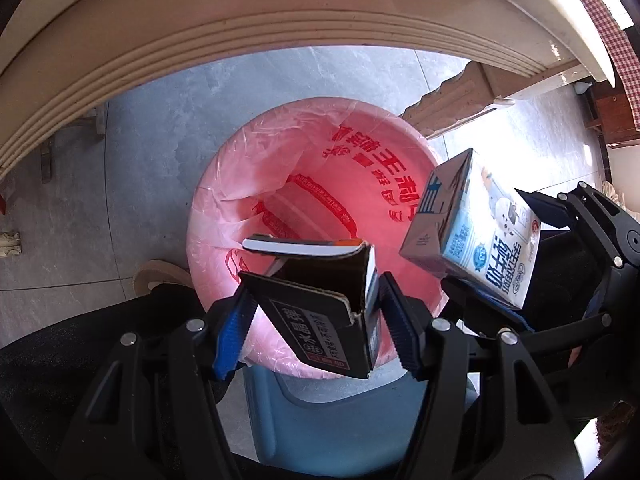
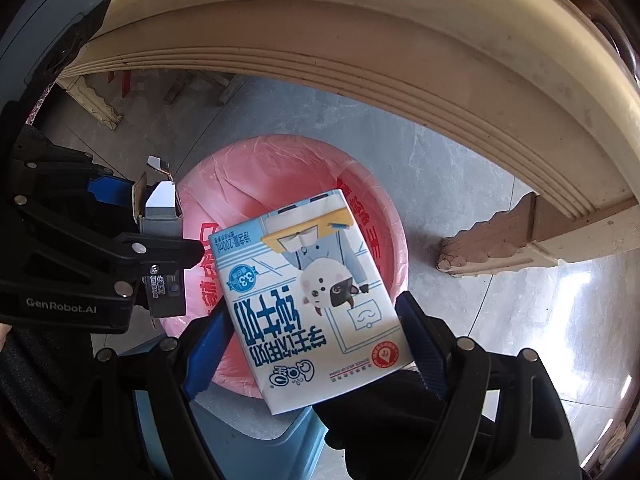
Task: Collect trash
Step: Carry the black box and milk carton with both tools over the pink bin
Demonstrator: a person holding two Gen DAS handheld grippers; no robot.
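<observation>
At the left, a torn dark cardboard box (image 1: pixel 320 312) is clamped in the left gripper (image 1: pixel 316 320); the pink-lined trash bin (image 1: pixel 224 184) lies toward twelve o'clock below it. At the right, a milk carton (image 2: pixel 316 296) is clamped upside down in the right gripper (image 2: pixel 316 344), over the bin's three o'clock rim.

Bright daylight, glare on the glossy floor (image 2: pixel 560 300) at right, strong fisheye bending, dark vignetted corners, sharp focus

Left gripper (image 1: pixel 316 316) clamps dark box (image 1: pixel 324 320) — above pink-lined bin (image 1: pixel 224 208).
</observation>
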